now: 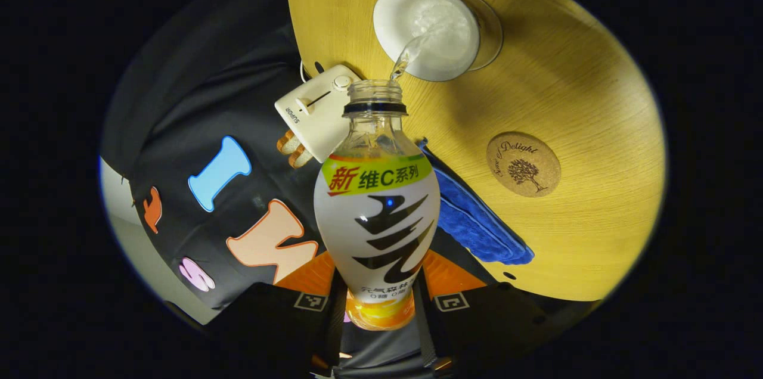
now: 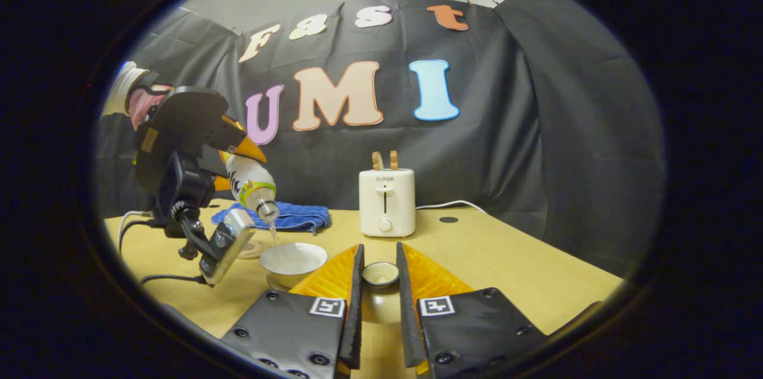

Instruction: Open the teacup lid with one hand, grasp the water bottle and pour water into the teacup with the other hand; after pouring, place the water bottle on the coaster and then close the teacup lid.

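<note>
the left claw (image 1: 375, 301) pinches the water bottle (image 1: 377, 212), tilted mouth-down, water streaming into the teacup (image 1: 426, 30) on the bench (image 1: 584, 87). the right claw (image 2: 380, 283) pinches the teacup lid (image 2: 380, 273) beside the cup. left gripper view shows the coaster (image 1: 523, 164) clearly.

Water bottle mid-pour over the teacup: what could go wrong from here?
1. The water bottle pours from above the teacup; the thin stream could splash or drift past the rim onto the table.
2. The right gripper holds the lid by its small knob; it might slip.
</note>
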`<state>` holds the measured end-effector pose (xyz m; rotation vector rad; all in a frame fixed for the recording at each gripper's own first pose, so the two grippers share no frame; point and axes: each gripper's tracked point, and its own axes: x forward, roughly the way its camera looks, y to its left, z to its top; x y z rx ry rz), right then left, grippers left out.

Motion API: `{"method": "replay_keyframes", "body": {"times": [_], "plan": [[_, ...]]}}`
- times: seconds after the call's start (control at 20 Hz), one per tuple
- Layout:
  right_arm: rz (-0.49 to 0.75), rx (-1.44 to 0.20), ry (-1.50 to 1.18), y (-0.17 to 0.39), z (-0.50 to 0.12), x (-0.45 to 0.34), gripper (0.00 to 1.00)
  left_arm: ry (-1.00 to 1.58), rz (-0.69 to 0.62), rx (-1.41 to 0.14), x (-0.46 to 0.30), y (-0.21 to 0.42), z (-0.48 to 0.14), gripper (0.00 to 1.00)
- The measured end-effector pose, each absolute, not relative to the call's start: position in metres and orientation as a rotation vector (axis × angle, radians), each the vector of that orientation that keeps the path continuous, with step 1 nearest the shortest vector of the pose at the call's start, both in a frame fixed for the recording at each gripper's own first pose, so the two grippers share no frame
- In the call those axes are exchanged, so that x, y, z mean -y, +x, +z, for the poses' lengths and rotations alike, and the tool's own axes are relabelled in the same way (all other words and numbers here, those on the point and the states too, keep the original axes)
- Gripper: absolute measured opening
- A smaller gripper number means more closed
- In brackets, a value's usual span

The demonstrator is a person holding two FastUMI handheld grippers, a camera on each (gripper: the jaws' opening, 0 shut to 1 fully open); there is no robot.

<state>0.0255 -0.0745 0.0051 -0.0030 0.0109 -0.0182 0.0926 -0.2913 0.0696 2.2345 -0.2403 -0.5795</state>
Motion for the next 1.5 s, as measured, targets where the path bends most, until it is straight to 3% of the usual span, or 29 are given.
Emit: {"method": "replay_keyframes", "body": {"times": [0.5,0.75,1.1,1.5], "plan": [[-0.015,-0.011,-0.003,0.026,0.005,0.074,0.31,2.259,-0.593,0.248,0.294,0.093,0.064,0.49],[-0.015,-0.010,-0.003,0.026,0.006,0.074,0.31,2.078,-0.643,0.160,0.282,0.092,0.039,0.49],[-0.020,-0.008,-0.003,0.026,0.007,0.075,0.30,1.526,-0.762,-0.013,0.269,0.072,0.001,0.49],[-0.029,-0.007,-0.004,0.026,0.006,0.076,0.31,0.694,-0.674,-0.048,0.281,0.086,0.011,0.49]]}}
